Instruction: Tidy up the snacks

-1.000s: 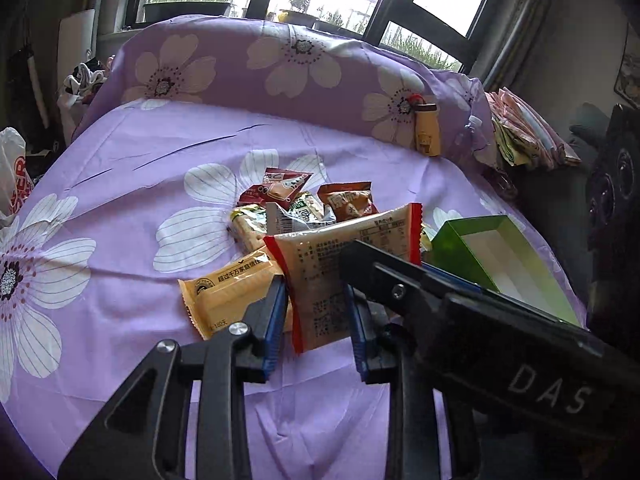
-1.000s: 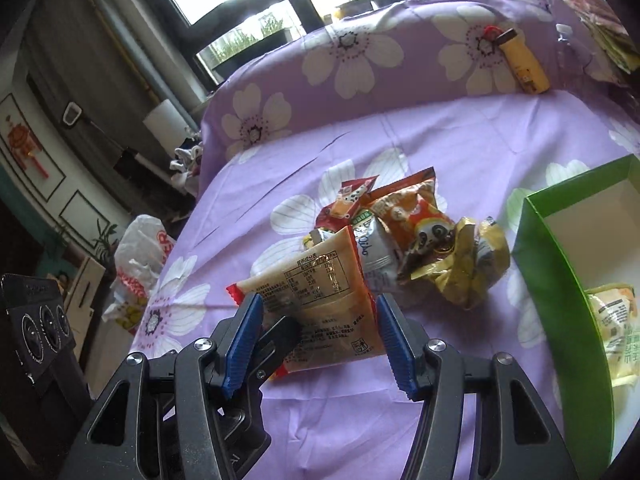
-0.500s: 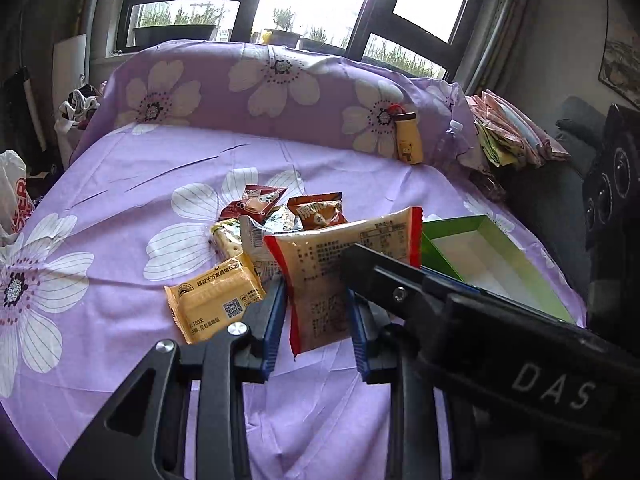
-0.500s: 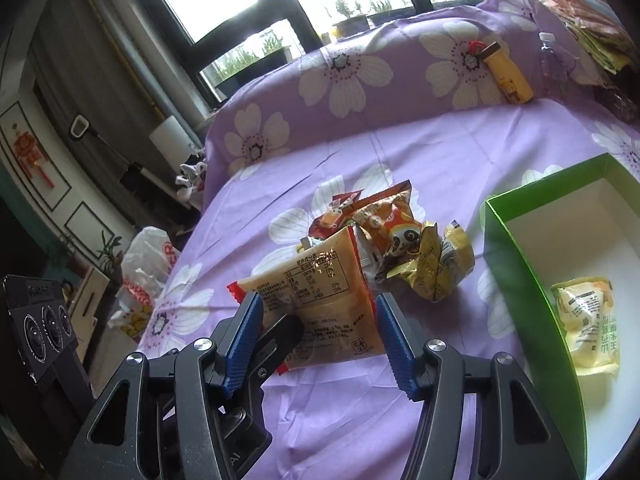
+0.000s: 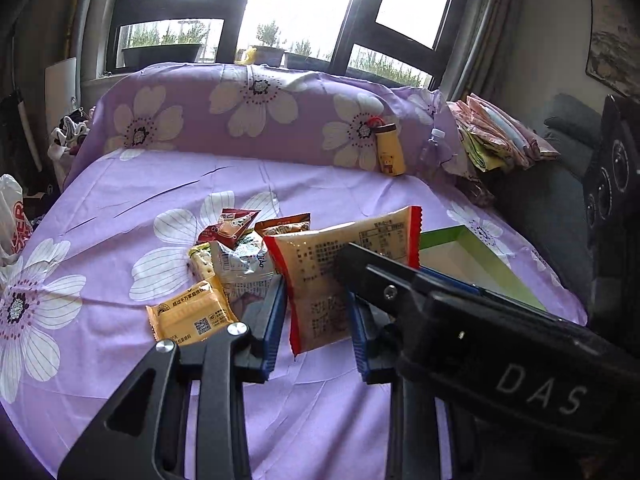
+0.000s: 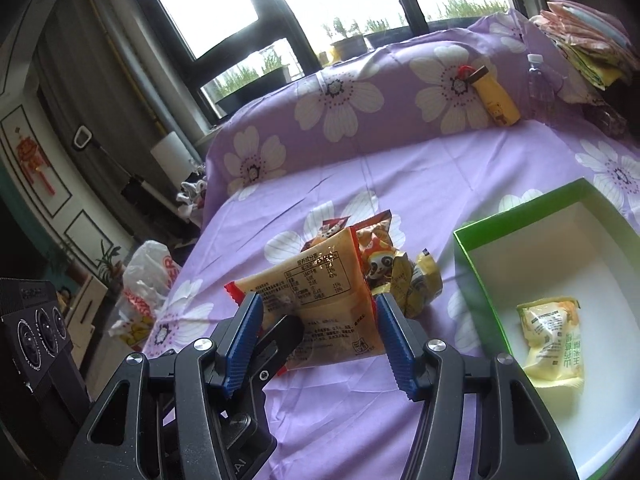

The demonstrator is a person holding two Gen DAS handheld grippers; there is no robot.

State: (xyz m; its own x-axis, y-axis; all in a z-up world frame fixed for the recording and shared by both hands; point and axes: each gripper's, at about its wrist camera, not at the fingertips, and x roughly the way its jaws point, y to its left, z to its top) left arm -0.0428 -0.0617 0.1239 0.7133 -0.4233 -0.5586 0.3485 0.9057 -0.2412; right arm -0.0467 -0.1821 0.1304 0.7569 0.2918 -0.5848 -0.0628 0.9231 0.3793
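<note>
A beige snack packet with red ends (image 5: 340,272) is held up above the purple flowered cloth (image 5: 120,208), gripped from both sides. My left gripper (image 5: 318,320) is shut on it, and my right gripper (image 6: 316,320) is shut on it too; the packet also shows in the right wrist view (image 6: 320,300). The right gripper's body crosses the left wrist view in front of the packet. A pile of snack packets (image 5: 236,248) lies behind it, with a yellow packet (image 5: 188,316) at its left. A green box (image 6: 560,280) with a white inside stands to the right and holds one pale yellow packet (image 6: 554,340).
A yellow bottle (image 5: 390,152) and a clear bottle (image 5: 434,144) lean on the raised cloth-covered back. Folded cloths (image 5: 500,136) are stacked at the back right. A white plastic bag (image 6: 148,280) sits off the left edge. A dark speaker (image 5: 616,200) stands at the right.
Both grippers have lifted and pulled back with the beige packet. The pile and table look farther away, and more of the green box shows in the right wrist view.
</note>
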